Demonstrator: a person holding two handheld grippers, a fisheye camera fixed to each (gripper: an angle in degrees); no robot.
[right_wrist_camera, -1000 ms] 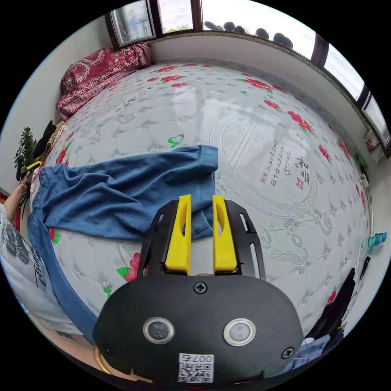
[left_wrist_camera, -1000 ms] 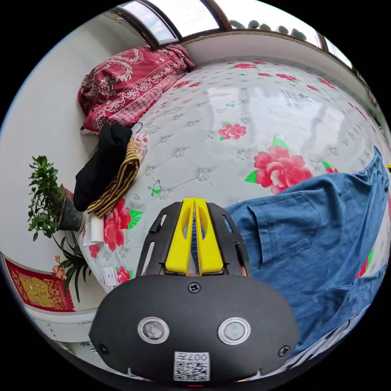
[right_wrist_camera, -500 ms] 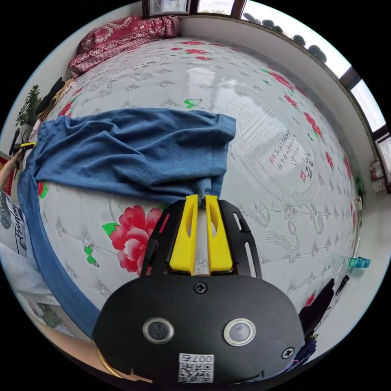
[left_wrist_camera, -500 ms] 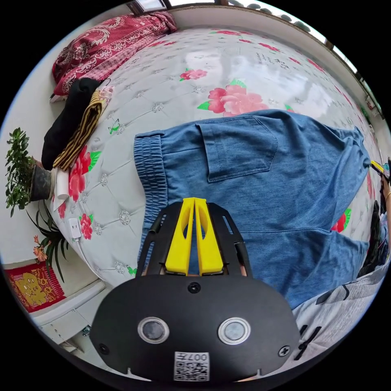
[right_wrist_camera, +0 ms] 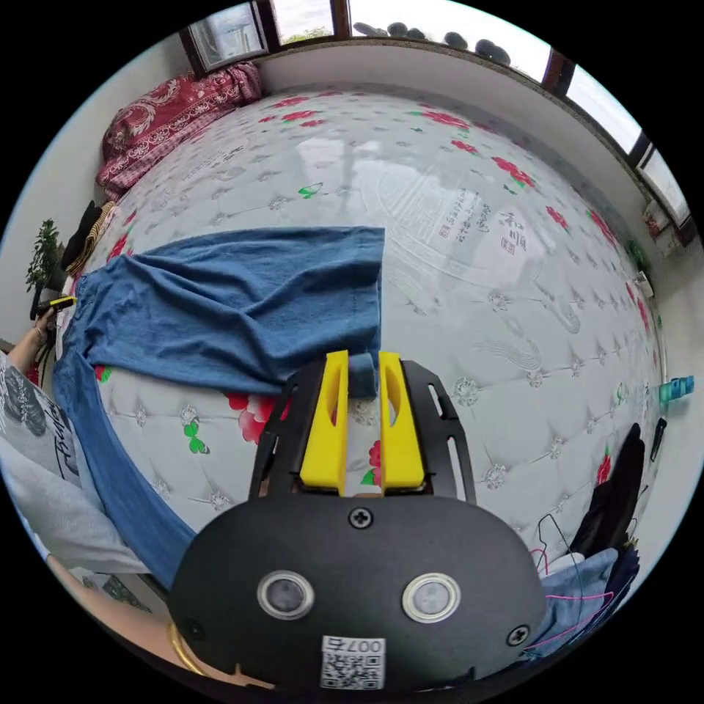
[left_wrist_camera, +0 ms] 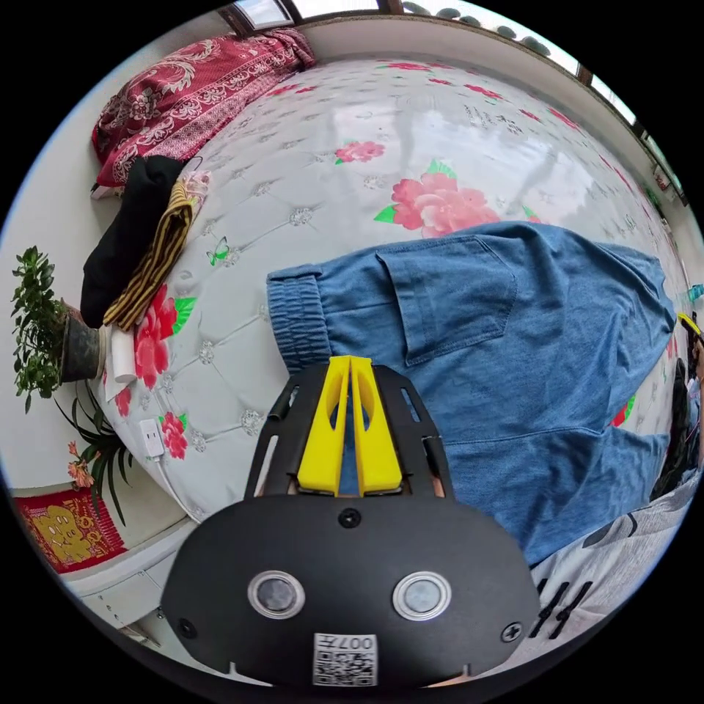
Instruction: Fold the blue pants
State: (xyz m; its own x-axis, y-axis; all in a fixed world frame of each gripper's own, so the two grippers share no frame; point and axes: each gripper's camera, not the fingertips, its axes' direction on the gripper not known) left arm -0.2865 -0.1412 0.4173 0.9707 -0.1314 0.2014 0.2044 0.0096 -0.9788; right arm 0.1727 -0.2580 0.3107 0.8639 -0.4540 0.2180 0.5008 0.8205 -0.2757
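The blue pants (left_wrist_camera: 513, 345) lie on the flowered mattress (left_wrist_camera: 381, 110), back pocket up and elastic waistband toward me. My left gripper (left_wrist_camera: 350, 364) is shut on the waistband edge, with blue cloth showing between its yellow jaws. In the right gripper view one leg (right_wrist_camera: 242, 308) lies flat across the mattress (right_wrist_camera: 469, 169), and the other leg (right_wrist_camera: 110, 469) hangs off the near edge beside the person. My right gripper (right_wrist_camera: 363, 361) is open, with the leg's hem corner loose between its tips. Far left there, a hand holds the left gripper (right_wrist_camera: 57, 301).
A red patterned quilt (left_wrist_camera: 183, 88) is bunched at the bed's head by the window. Black and striped clothes (left_wrist_camera: 139, 242) sit at the mattress edge above a potted plant (left_wrist_camera: 44, 330). More clothes and cords (right_wrist_camera: 594, 557) pile at the bed's other side.
The right jaws, pinched on the leg hem half a second ago, have parted, and the hem corner now rests on the mattress. The left gripper still holds the waistband.
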